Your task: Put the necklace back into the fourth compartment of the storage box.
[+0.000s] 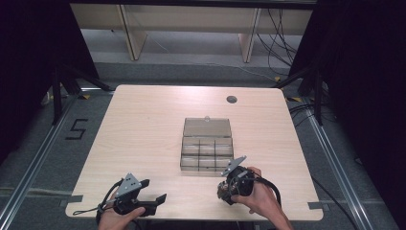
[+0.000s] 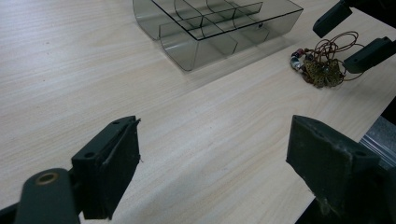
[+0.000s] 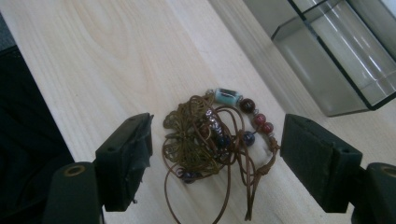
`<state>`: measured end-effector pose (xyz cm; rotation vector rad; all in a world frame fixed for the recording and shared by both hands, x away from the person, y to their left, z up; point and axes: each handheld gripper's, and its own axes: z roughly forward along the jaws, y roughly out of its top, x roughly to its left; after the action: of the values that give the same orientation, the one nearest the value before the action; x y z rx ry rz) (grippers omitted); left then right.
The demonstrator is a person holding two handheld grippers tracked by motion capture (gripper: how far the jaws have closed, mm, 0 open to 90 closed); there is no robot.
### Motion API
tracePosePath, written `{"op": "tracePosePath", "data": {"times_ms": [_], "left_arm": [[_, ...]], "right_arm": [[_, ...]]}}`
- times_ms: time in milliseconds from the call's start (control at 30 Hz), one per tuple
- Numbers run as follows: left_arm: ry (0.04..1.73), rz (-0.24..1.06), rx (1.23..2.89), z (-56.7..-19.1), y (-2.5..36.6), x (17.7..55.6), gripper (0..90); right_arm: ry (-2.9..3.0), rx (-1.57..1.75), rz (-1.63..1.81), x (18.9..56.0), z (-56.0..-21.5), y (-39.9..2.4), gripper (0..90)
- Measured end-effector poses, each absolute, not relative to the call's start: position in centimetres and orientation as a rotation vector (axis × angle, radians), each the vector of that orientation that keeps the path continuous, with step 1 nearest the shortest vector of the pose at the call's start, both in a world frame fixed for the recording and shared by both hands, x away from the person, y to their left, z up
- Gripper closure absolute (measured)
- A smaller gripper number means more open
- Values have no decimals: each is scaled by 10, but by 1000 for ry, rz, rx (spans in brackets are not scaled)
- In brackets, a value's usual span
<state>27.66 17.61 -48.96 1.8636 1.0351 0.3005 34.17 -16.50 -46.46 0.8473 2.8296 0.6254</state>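
While the left gripper (image 2: 212,172) waits spread wide, well off from the box (image 1: 207,151), the right gripper (image 3: 215,161) straddles the necklace (image 3: 212,140) just beside it, jaws open.

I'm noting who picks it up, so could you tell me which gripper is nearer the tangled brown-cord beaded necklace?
Right. The right gripper has its open jaws on either side of the tangled brown-cord beaded necklace; the left gripper sits open, apart at the table's near left edge.
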Motion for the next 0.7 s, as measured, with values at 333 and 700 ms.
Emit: {"op": "tracePosePath", "data": {"times_ms": [333, 700], "left_arm": [[1035, 298, 1860, -490, 176, 277, 167], [1030, 309, 1869, -490, 176, 277, 167]], "right_arm": [[2870, 790, 521, 349, -473, -161, 303], [2948, 746, 503, 349, -478, -153, 658]]}}
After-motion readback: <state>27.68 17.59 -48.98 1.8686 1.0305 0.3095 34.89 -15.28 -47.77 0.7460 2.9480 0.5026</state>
